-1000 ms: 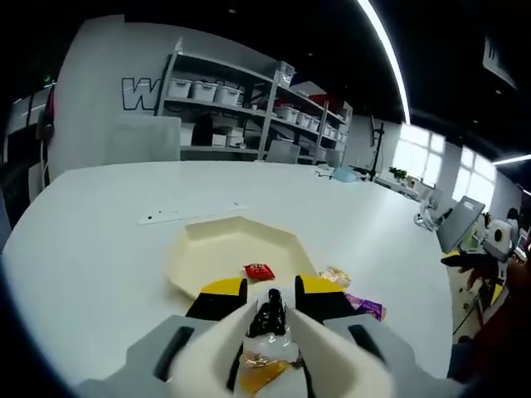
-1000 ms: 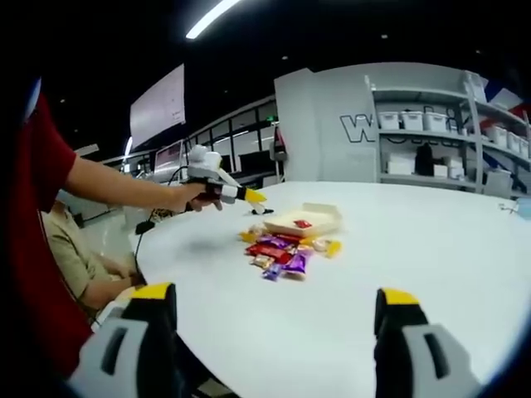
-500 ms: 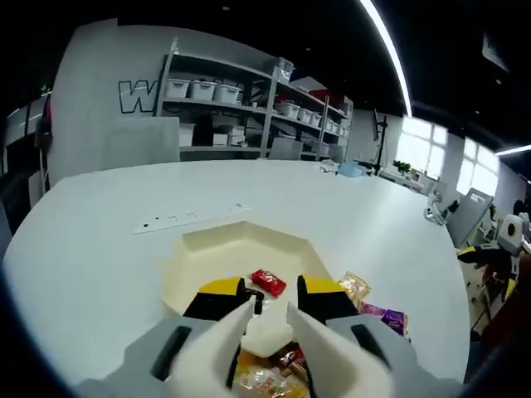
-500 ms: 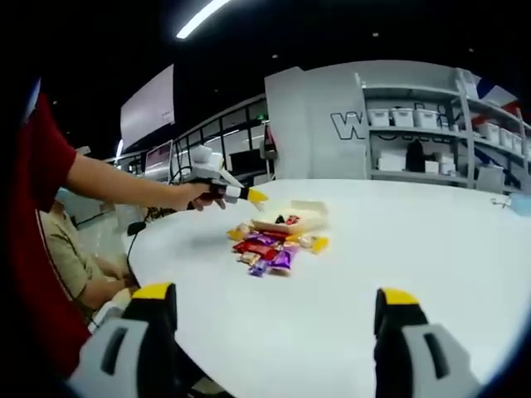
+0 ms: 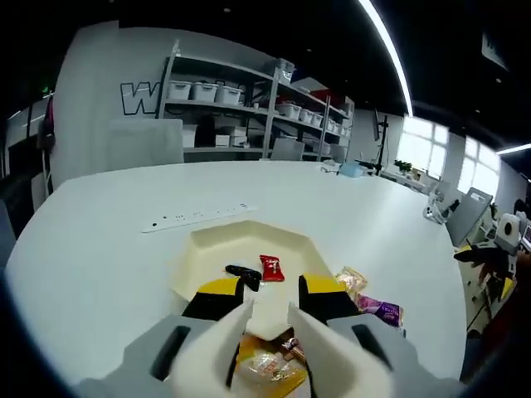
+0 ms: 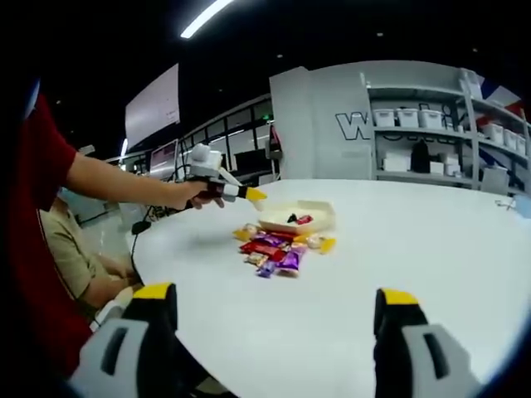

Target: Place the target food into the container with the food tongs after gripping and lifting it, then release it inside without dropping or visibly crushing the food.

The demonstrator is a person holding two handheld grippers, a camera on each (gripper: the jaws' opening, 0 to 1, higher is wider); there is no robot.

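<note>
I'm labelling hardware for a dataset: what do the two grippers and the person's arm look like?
The left gripper has cream tong blades fixed to grey jaws with black-and-yellow tips. The right gripper has grey jaws, black slots and yellow caps. The person wears a red short sleeve.

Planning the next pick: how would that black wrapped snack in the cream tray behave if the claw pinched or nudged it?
The black wrapped snack looks small and flat, so probably light and easily slid across the cream tray's smooth floor. Its wrapper seems thin film, likely to crinkle and slip. It lies flat, so rolling seems unlikely.

An office-lab: storage shelves [image 5: 249, 108] with bins, monitors [image 6: 170, 155], white table [image 5: 99, 240].
</note>
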